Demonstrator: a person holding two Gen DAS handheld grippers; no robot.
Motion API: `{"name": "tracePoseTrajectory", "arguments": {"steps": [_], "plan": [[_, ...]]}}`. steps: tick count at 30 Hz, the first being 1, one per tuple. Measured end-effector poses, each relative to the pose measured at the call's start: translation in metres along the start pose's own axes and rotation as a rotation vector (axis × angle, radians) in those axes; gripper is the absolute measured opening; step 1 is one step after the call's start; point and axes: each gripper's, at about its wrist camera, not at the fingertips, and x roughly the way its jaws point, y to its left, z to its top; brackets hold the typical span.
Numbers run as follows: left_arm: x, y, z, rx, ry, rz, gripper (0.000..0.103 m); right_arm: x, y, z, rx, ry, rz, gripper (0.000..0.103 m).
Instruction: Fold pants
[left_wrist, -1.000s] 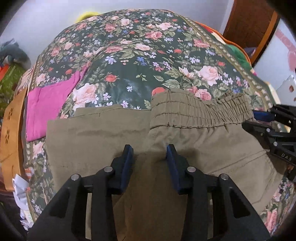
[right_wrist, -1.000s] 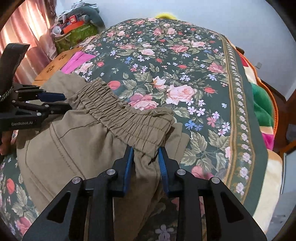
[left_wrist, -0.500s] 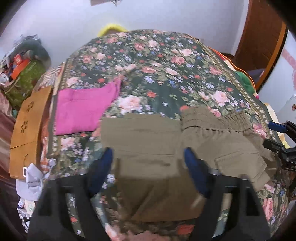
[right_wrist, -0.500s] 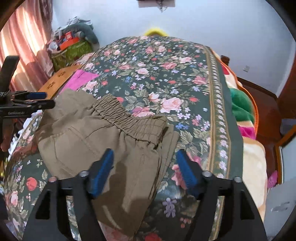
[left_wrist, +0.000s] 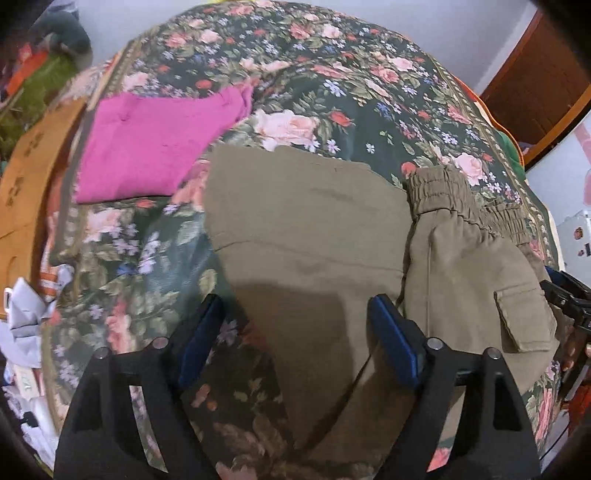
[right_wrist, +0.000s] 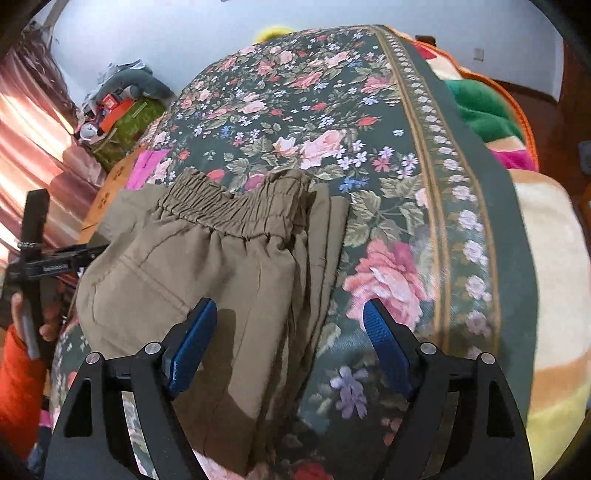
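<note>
Olive-green pants (left_wrist: 314, 229) lie folded on the floral bedspread (left_wrist: 332, 92), the gathered elastic waistband (left_wrist: 454, 199) at the right and a flap pocket (left_wrist: 517, 317) near it. My left gripper (left_wrist: 295, 332) is open and empty, raised over the pants' near edge. In the right wrist view the pants (right_wrist: 207, 266) lie at the left with the waistband (right_wrist: 236, 210) on the far side. My right gripper (right_wrist: 288, 339) is open and empty above the pants' right edge. The other gripper shows at each view's edge: the right one (left_wrist: 565, 299), the left one (right_wrist: 55, 258).
A folded magenta garment (left_wrist: 155, 147) lies on the bedspread left of the pants. An orange-brown wooden board (left_wrist: 29, 177) and clutter sit off the bed's left side. Coloured blankets (right_wrist: 491, 122) hang on the bed's right side. A wooden door (left_wrist: 539, 70) is at far right.
Both grippers opened, let go of the pants and pulled back and up. The pants now lie flat on the bed.
</note>
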Motion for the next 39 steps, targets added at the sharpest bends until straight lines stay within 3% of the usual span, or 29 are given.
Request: {"name": "tracePoseTrajectory", "arguments": {"steps": [4,8,13,19,29,39], "plan": [[0.001,-0.005,0.007,0.010,-0.022,-0.034,0.072,0.011,0.003,0.005,-0.007,0.020,0.030,0.075],[0.004,-0.012,0.011,0.036,-0.033,-0.012,0.060,0.022,0.003,0.010,-0.005,0.031,0.029,0.066],[0.001,-0.015,0.012,0.036,-0.057,-0.003,0.027,0.026,-0.007,0.017,0.038,0.028,0.028,0.030],[-0.014,-0.018,0.012,0.037,-0.106,0.025,0.007,0.018,0.001,0.024,-0.005,0.005,0.004,0.016],[-0.058,-0.027,0.021,0.098,-0.225,0.109,0.005,-0.020,0.045,0.061,-0.169,-0.134,-0.008,0.010],[-0.111,0.006,0.060,0.069,-0.366,0.203,0.005,-0.029,0.104,0.117,-0.297,-0.251,-0.008,0.010]]}}
